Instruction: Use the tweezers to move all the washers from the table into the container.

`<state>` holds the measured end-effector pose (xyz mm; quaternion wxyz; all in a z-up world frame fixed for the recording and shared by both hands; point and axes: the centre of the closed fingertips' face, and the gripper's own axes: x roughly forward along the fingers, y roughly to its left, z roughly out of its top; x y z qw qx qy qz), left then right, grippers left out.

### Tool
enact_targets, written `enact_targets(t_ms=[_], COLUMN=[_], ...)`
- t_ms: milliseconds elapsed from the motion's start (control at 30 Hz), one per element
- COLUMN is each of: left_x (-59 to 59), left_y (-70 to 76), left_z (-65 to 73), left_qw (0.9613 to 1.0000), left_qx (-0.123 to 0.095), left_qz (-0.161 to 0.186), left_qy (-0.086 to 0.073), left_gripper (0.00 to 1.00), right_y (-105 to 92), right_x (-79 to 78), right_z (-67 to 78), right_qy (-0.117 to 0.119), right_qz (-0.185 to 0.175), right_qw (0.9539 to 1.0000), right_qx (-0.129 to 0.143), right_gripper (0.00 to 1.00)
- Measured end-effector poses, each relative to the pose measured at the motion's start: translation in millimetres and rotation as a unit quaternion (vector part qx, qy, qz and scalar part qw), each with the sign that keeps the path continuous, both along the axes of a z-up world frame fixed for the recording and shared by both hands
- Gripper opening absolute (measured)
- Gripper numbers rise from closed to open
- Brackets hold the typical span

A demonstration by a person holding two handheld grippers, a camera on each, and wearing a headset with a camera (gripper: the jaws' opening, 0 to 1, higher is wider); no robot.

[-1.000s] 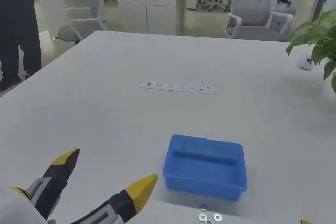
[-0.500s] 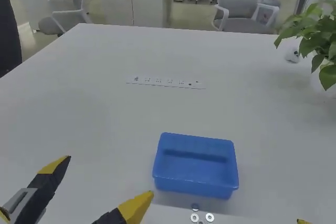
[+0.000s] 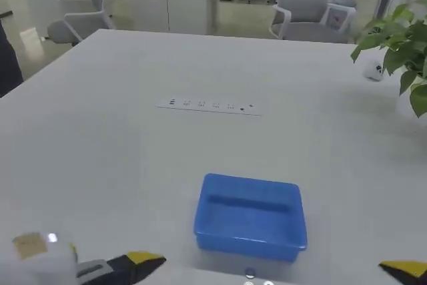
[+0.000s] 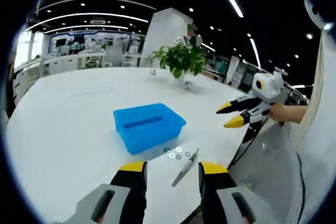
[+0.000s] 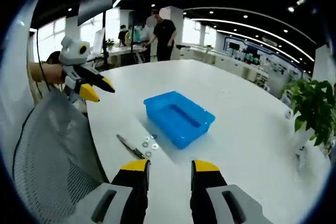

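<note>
Counting now: one blue container [image 4: 148, 126], centre of the left gripper view. One pair of tweezers [image 4: 185, 167] just below it. Washers [image 4: 178, 150] between them: four by my count, though they're tiny. Two in play: left hand-held gripper [image 4: 172, 167], right hand-held gripper [image 5: 170, 166]. One potted plant [image 4: 179, 59], upper centre.

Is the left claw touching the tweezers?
Apart. The right gripper view shows the left claw up in the air, well away from the tweezers.
</note>
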<state>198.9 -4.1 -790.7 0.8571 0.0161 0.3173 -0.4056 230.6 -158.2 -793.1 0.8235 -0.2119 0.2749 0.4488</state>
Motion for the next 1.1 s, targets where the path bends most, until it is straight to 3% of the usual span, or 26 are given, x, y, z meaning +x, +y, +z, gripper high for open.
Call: enact_targets(t_ms=[33,67,100,133,233,300,333,400,500,600,667,700,733,833,933,1000,1033,1067,1100], left_x=[-2.3,-4.8,-3.9,-7.2,-3.9,-3.0,-0.4,-0.8,-1.5,-3.0,-2.0,1.3,0.9,5.4,6.8,6.9,8.1,9.3,9.2], left_y=[-3.5,-7.7,-11.5,-16.0,-22.7,-24.8,-25.7,-25.8,-29.3,-32.4,-34.7,-40.6,-35.8,-38.0,-37.5,-38.4,-39.2,-40.7,-40.6], left_z=[-11.5,-16.9,-20.0,-26.3,-38.5,-47.9,-50.7,-60.9,-75.2,-84.1,-87.5,-84.5,-87.4,-88.5,-88.7,-89.1,-90.0,-88.5,-88.5], left_qw=[0.9992,0.9981,0.9975,0.9958,0.9933,0.991,0.9907,0.9867,0.9793,0.9721,0.97,0.9737,0.9718,0.9722,0.9684,0.9674,0.9666,0.9665,0.9671], left_qx=[0.03,0.039,0.042,0.048,0.06,0.067,0.07,0.09,0.123,0.149,0.158,0.141,0.151,0.148,0.161,0.163,0.163,0.162,0.16], left_qz=[-0.026,-0.045,-0.055,-0.074,-0.093,-0.103,-0.105,-0.12,-0.146,-0.17,-0.176,-0.174,-0.172,-0.174,-0.188,-0.192,-0.197,-0.199,-0.198], left_qy=[0.01,0.016,0.012,0.026,0.032,0.052,0.049,0.062,0.067,0.062,0.056,0.043,0.056,0.051,0.034,0.028,0.021,0.012,0.014], left_gripper=[0.31,0.27,0.25,0.22,0.16,0.13,0.11,0.07,0.1,0.12,0.11,0.09,0.09,0.07,0.05,0.05,0.05,0.05,0.05], right_y=[9.2,15.2,21.2,26.9,35.0,41.0,43.1,45.3,48.9,57.7,61.4,64.2,65.6,72.9,78.1,80.6,81.1,85.6,84.1], right_x=[-2.7,-4.3,-7.0,-8.8,-9.0,-11.0,-11.9,-13.7,-15.7,-17.2,-15.7,-16.2,-16.0,-18.4,-21.5,-20.6,-24.0,-21.6,-21.5], right_z=[-7.5,-11.1,-14.3,-19.4,-28.4,-32.8,-35.5,-43.3,-55.9,-59.7,-64.3,-67.5,-70.0,-77.8,-84.7,-88.1,-89.2,-86.4,-87.3], right_qy=[0.008,0.018,0.03,0.043,0.05,0.058,0.062,0.064,0.058,0.053,0.043,0.04,0.038,0.037,0.036,0.018,0.02,0.013,0.015], right_qz=[0.022,0.027,0.038,0.047,0.066,0.081,0.086,0.108,0.15,0.18,0.205,0.222,0.231,0.264,0.289,0.313,0.326,0.321,0.324], right_qw=[0.9997,0.9995,0.9988,0.9979,0.9966,0.995,0.9943,0.9917,0.9845,0.9791,0.9731,0.9686,0.9658,0.9562,0.9475,0.9379,0.9326,0.9363,0.9345], right_qx=[-0.006,-0.001,0.006,0.006,-0.004,-0.006,-0.01,-0.029,-0.07,-0.077,-0.097,-0.106,-0.112,-0.121,-0.132,-0.148,-0.153,-0.141,-0.147], right_gripper=[0.22,0.2,0.19,0.17,0.11,0.08,0.08,0.08,0.08,0.08,0.07,0.07,0.07,0.06,0.06,0.05,0.04,0.04,0.03])
